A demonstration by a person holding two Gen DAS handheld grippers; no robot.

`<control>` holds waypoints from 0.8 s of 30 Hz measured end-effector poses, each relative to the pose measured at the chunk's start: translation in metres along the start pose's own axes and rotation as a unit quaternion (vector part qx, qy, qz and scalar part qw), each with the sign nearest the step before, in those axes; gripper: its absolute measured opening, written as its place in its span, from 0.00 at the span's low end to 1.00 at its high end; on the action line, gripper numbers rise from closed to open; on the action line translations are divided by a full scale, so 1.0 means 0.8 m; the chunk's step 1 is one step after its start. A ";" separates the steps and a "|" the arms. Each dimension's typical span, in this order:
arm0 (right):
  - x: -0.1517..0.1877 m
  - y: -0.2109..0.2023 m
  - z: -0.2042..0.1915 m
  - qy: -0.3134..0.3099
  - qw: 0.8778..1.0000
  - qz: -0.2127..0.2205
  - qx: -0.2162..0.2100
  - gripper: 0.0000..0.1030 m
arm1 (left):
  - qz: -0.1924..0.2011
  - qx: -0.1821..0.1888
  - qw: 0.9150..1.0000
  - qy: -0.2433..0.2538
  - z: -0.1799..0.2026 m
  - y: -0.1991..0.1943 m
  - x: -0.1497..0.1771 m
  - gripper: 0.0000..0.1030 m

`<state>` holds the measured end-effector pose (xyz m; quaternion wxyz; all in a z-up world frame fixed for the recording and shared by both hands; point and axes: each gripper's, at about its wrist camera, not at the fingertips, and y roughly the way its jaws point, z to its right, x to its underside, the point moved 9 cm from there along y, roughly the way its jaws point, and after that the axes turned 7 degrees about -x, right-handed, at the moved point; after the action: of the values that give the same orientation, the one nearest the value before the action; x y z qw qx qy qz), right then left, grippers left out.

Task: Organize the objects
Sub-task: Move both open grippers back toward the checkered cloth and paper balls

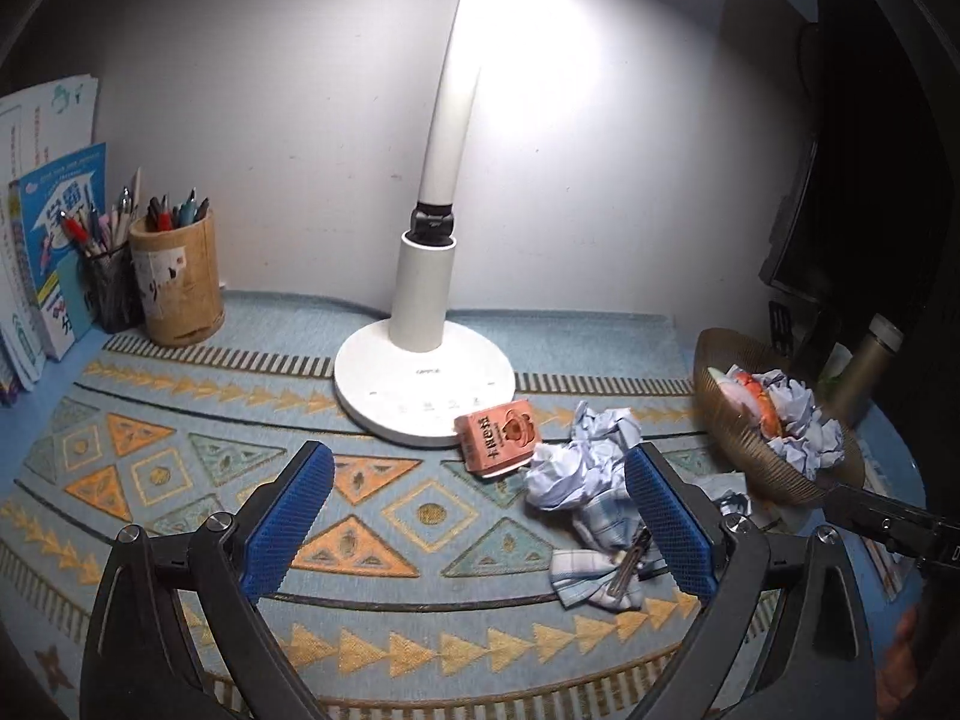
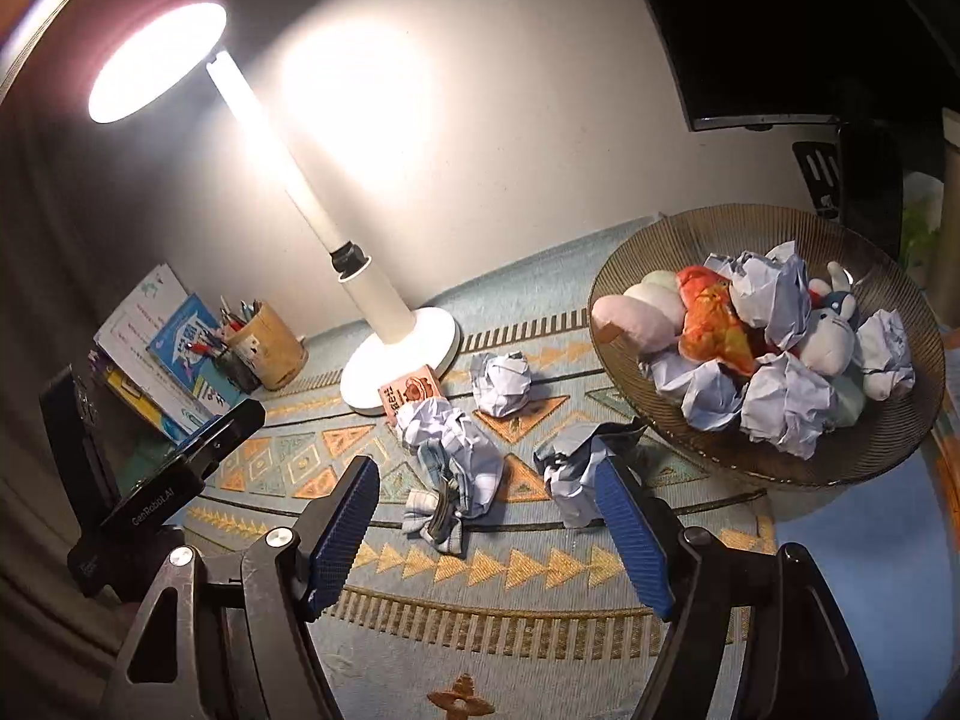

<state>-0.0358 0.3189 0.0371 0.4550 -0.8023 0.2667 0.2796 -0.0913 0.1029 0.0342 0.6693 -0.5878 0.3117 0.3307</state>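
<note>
The crumpled paper ball [image 2: 573, 474] lies on the desk [image 2: 540, 600] near its right edge, touching the inner side of the right hand-held gripper [image 2: 489, 495], whose jaws stand half open and empty. The bowl [image 2: 780, 468] is just beyond it. The left hand-held gripper [image 1: 480, 492], wide and empty, points down further left.

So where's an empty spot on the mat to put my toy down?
The widest bare patch of patterned mat lies between the bamboo pen holder, the white lamp base and the near edge. It's crowded on the other side: crumpled paper balls, checked cloth and the full brown ribbed bowl.
</note>
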 end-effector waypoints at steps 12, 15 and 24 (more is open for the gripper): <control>0.061 0.067 0.027 -0.047 0.997 -0.017 0.055 0.74 | -0.050 -0.014 0.999 0.014 -0.009 0.041 0.061 0.94; 0.062 0.069 0.037 -0.028 0.998 -0.022 0.050 0.77 | -0.054 -0.024 0.997 0.039 0.000 0.043 0.065 0.94; 0.061 0.068 0.052 0.005 0.999 -0.023 0.045 0.77 | -0.040 -0.035 0.997 0.063 0.006 0.037 0.065 0.95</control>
<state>-0.0473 0.3229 -0.0461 0.4956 -0.7885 0.2624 0.2527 -0.0844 0.1146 -0.0242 0.6397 -0.6427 0.3180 0.2767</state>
